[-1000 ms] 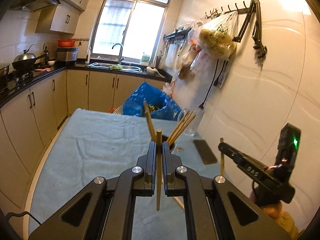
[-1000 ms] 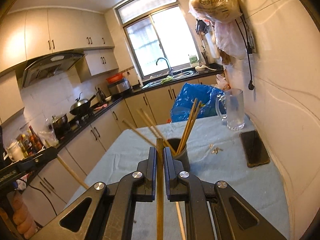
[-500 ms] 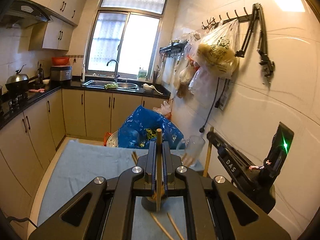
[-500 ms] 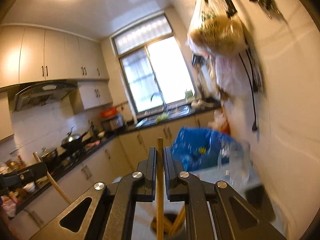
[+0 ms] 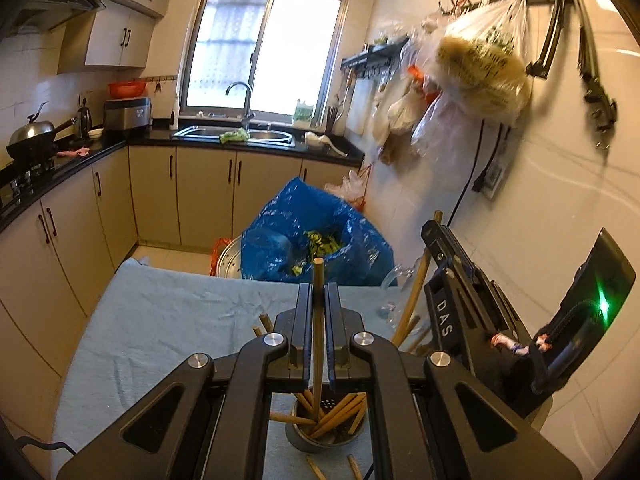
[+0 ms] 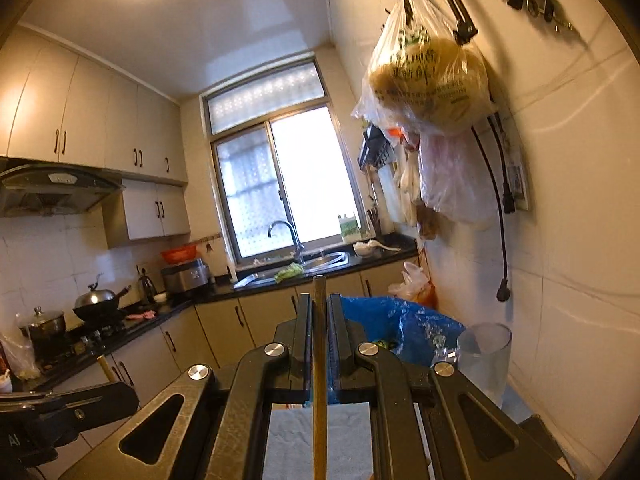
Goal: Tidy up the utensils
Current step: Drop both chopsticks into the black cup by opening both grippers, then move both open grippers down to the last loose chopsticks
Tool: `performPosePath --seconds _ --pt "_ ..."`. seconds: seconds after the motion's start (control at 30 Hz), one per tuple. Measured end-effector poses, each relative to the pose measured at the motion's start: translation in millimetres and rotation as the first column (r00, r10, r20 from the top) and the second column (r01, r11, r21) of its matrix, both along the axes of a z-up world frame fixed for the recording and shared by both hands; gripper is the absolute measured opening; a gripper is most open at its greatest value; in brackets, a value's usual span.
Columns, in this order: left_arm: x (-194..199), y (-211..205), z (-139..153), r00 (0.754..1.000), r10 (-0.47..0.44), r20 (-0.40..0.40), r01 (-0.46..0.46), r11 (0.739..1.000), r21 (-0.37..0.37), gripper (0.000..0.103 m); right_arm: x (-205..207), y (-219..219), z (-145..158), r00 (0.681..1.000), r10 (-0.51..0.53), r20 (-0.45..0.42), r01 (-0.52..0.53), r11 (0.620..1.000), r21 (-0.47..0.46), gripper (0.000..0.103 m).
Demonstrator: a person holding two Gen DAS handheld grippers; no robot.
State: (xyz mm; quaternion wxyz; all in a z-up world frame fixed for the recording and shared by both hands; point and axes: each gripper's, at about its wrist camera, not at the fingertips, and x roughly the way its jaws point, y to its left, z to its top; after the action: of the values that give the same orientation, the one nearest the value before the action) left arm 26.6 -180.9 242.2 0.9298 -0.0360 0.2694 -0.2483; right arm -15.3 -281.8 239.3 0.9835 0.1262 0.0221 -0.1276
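A round grey metal holder crowded with brown wooden chopsticks stands on the pale blue tablecloth, partly hidden beneath the left gripper, whose fingers are closed on one upright wooden chopstick directly above it. The right gripper, lettered "DAS" on its side in the left view, pinches a second wooden chopstick whose lower end is cut off. Behind stand a crumpled blue plastic bag and a clear glass mug.
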Motion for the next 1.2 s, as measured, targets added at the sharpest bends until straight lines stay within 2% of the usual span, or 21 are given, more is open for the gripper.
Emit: performPosePath --seconds 0.2,0.3,0.53,0.6,0.7,0.8,0.87,0.97,1.03,1.1,1.13,1.17,1.2 --pt "3.3 -5.4 -11.3 1.0 0.0 -0.019 0.0 1.0 0.018 0.005 5.0 -0.9 -27.5 0.998 0.013 -0.061 -0.012 1.0 0.018 0.007" --pt "0.0 -5.1 -8.5 1.0 0.007 -0.003 -0.007 1.0 0.02 0.005 4.0 -1.5 -34.7 0.995 0.024 -0.092 -0.021 0.999 0.03 0.008" --pt "-28.3 13.0 11.3 0.999 0.004 0.039 -0.004 1.0 -0.01 0.015 -11.7 -3.7 -26.4 0.993 0.019 -0.114 -0.016 0.999 0.029 0.027" --pt "-41.9 22.4 17.4 0.999 0.007 0.053 -0.006 1.0 -0.02 0.019 -24.2 -3.9 -17.5 0.994 0.019 -0.104 -0.016 1.0 0.027 0.029" --pt "-67.1 40.6 24.7 0.998 0.003 0.067 0.0 0.999 -0.036 0.02 -51.5 -2.2 -4.2 0.996 0.021 -0.089 -0.02 1.0 0.015 0.042" --pt "-93.9 65.7 25.2 0.998 0.005 0.07 -0.001 0.998 -0.064 0.029 -80.5 1.2 -1.5 0.995 0.032 -0.099 -0.031 0.999 0.01 0.059" --pt "-111.2 81.9 19.3 0.997 0.013 0.07 -0.008 0.997 -0.079 0.037 -100.2 3.6 -13.2 0.988 0.061 -0.144 -0.058 0.998 0.023 0.061" --pt "-134.4 102.3 -2.7 0.998 0.032 0.059 -0.028 0.997 -0.073 0.041 -115.7 11.3 -54.0 0.941 0.173 -0.292 -0.156 0.984 0.08 0.061" --pt "-144.1 109.2 -26.4 0.999 0.029 0.02 -0.028 0.998 -0.047 0.041 -117.6 19.8 -87.6 0.878 0.26 -0.402 -0.228 0.965 0.128 0.061" --pt "-145.3 112.9 -51.5 0.999 0.028 -0.035 -0.029 0.999 -0.027 0.041 -116.3 33.8 -124.4 0.784 0.348 -0.514 -0.304 0.937 0.171 0.053" --pt "-145.3 116.2 -66.3 0.997 0.039 -0.064 -0.04 0.999 -0.015 0.041 -115.1 38.9 -136.9 0.745 0.375 -0.551 -0.326 0.926 0.19 0.043" --pt "-144.2 116.8 -77.9 0.995 0.055 -0.087 -0.054 0.999 0.004 0.041 -113.3 44.9 -151.5 0.698 0.402 -0.593 -0.345 0.914 0.213 0.041" --pt "-142.0 117.5 -91.6 0.99 0.075 -0.116 -0.072 0.997 0.034 0.041 -110.8 47.9 -161.1 0.667 0.41 -0.622 -0.351 0.909 0.223 0.041"
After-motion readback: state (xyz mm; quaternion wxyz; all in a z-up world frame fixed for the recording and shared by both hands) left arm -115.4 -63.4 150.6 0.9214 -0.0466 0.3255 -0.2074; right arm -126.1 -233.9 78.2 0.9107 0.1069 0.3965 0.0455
